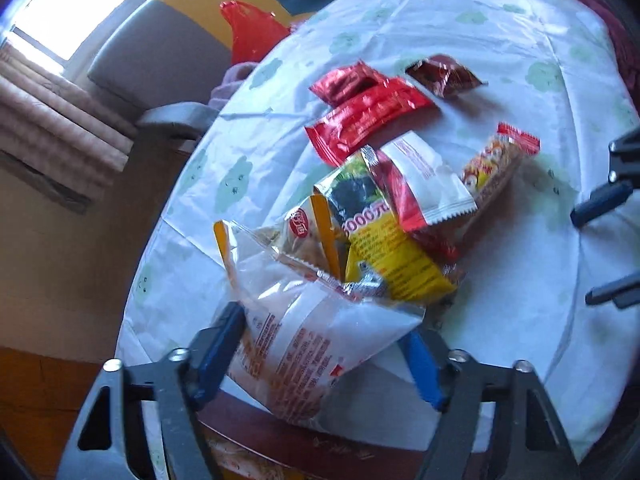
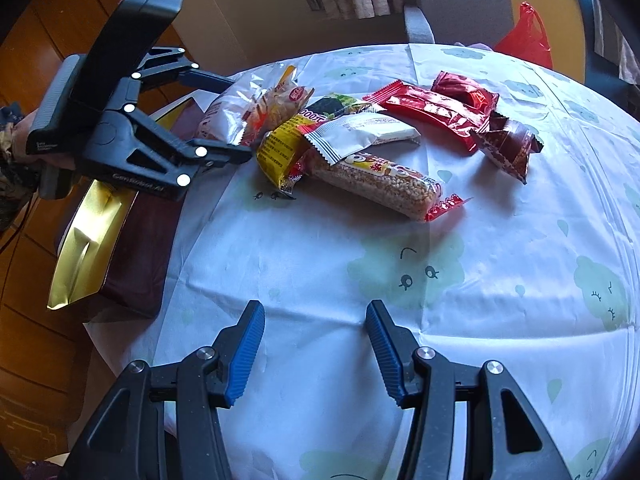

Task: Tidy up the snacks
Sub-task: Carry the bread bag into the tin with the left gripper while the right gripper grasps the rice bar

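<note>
**Blue-padded tongs at the snack pile**

Blue pads of the left gripper point(image 1: 324, 334) stand either side of a clear-and-white snack bag point(image 1: 308, 344), L pad touching the bag's edge; R pad is just beside the other edge, contact there can't be told. Jaws are spread wide, so whether they squeeze the bag can't be told. From the R wrist view the same gripper point(image 2: 236, 120) reaches in from the table's left side w/ the bag point(image 2: 232, 110) between its fingers.

Beyond the bag lies the pile, pkts overlapping: an orange-trimmed pkt point(image 1: 308, 236) just past the bag, a yellow pkt point(image 1: 384, 248) touching it, a white pkt point(image 1: 424, 176) lying over the yellow one, and a grain bar point(image 2: 380, 184) w/ red ends beside them. Farther on are two red wrappers point(image 1: 368, 116), then a dark brown pkt point(image 1: 444, 74) near them.

Right gripper point(image 2: 316, 348) is over bare tablecloth point(image 2: 500, 260), jaws apart, nothing between them; the grain bar is the nearest pkt ahead of it, not touching. In the L view its fingertips point(image 1: 600, 200) show at the right edge, well apart from the pile.

A dark red box w/ gold lining point(image 2: 92, 240) sits at the table's left edge, below the L gripper. Red plastic bag point(image 2: 524, 36) lies past the far edge.
</note>
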Motion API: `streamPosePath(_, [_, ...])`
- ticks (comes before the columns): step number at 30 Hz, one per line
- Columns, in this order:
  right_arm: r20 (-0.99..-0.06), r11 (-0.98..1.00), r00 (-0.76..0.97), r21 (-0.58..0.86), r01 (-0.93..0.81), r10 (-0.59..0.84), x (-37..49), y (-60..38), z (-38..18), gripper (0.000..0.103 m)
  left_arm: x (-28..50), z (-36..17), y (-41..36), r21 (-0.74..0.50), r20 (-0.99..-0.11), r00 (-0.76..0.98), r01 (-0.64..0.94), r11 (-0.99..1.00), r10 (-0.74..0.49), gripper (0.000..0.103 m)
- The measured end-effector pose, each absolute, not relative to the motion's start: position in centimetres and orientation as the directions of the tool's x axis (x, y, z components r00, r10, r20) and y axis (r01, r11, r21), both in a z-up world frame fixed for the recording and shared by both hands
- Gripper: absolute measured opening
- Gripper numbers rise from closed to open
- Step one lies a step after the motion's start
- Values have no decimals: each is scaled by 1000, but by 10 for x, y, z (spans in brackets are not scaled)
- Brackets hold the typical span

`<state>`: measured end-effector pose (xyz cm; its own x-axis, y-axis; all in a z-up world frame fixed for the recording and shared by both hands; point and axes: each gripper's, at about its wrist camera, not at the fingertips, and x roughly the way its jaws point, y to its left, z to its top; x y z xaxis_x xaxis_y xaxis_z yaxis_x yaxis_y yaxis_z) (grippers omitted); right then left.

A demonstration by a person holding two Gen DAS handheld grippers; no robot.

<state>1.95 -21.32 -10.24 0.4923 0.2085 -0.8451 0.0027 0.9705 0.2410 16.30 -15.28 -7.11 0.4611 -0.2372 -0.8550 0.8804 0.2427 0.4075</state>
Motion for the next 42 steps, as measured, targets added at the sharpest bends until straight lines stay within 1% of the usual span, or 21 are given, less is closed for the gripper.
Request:
streamPosePath(2, [-844,971,495,240,1,208,19,-213,-102,54,163,-62,-151,377,-854,452,879,292,-259,57])
streamPosePath(4, [-843,971,497,240,2,207,19,-212,-102,54,161,-47,-146,291,-855,408,889,353,-321,55])
streamPosePath(5, [-842,971,498,240,2,207,18,-212,-102,54,158,-42,-144,270,-848,404,887,375,-343,53])
streamPosePath(6, [-841,971,501,239,2,206,18,-212,-102,54,155,-38,-142,258,-843,404,883,392,-356,53])
streamPosePath(8, [-841,972,502,235,1,203,16,-211,-102,54,147,-25,-135,192,-828,384,878,438,-409,52])
streamPosePath(12, [-840,972,502,237,3,203,10,-211,-101,54,129,3,-110,54,-766,393,829,557,-509,52])
streamPosePath(18, [-845,975,498,223,-8,197,3,-209,-98,54,89,37,-64,-77,-672,455,741,667,-584,52])
streamPosePath(22, [-847,975,490,220,-29,206,0,-212,-94,54,64,47,-33,-144,-630,488,691,708,-604,52])
streamPosePath(26, [-830,978,519,196,-75,206,2,-218,-79,54,45,48,-2,-209,-606,513,635,743,-608,52])
streamPosePath(31, [-822,982,542,105,-154,173,26,-225,-60,54,29,41,26,-237,-605,543,576,782,-583,52])
streamPosePath(33, [-834,978,524,80,-190,170,43,-226,-61,54,24,40,38,-249,-601,560,547,800,-570,52])
streamPosePath(38, [-875,966,478,-54,-252,76,82,-223,-77,54,18,37,68,-271,-604,596,471,839,-529,51])
streamPosePath(41, [-893,952,445,-75,-296,68,97,-221,-85,54,16,33,88,-290,-609,612,421,860,-504,51])
streamPosePath(42, [-900,948,430,-77,-308,67,101,-220,-89,52,16,31,94,-295,-612,616,404,866,-496,51])
